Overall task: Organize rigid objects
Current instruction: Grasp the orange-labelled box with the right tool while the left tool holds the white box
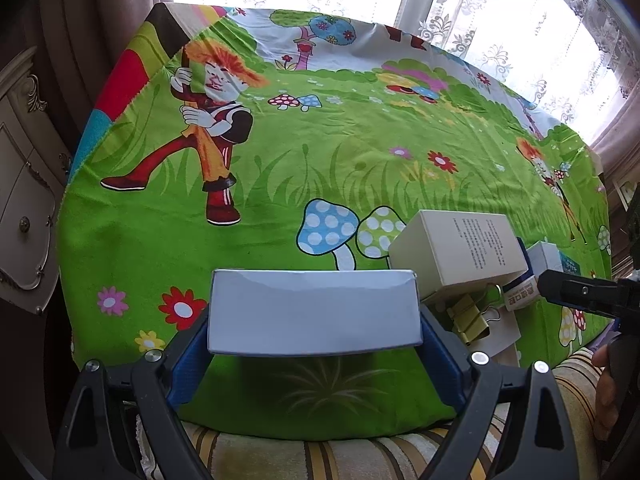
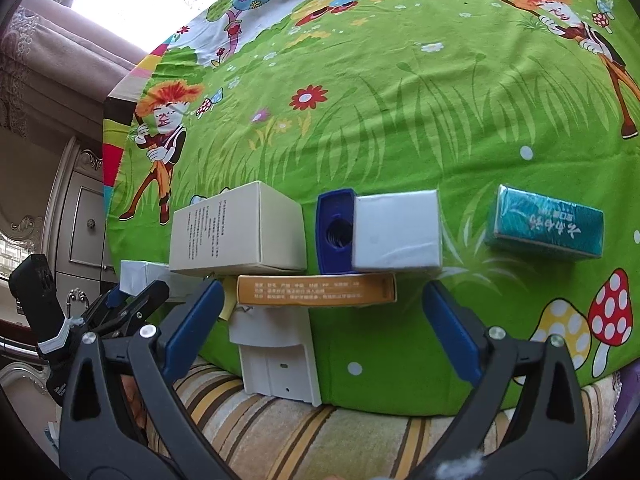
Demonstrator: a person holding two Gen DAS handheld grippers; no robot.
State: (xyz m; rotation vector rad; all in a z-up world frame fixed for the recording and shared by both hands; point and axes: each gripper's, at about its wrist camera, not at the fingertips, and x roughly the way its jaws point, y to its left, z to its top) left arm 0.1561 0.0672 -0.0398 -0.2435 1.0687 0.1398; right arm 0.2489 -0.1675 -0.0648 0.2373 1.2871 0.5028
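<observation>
I see a pale blue box (image 1: 314,312) lifted level, left of a cream box (image 1: 460,250) on the cloth.

A: Anything actually readable here?

B: Not much. The cream box (image 2: 236,232) has a block of small black print on one face, too fine to make out. The orange box (image 2: 316,289) has a few lines of tiny Chinese text along its side, also too small.

A: The teal pack (image 2: 546,222)?

B: Big white Chinese characters, upside down from the right wrist view; can't read them for sure. From the left wrist view, a white box (image 1: 520,294) shows orange Chinese characters, partly hidden.
</observation>
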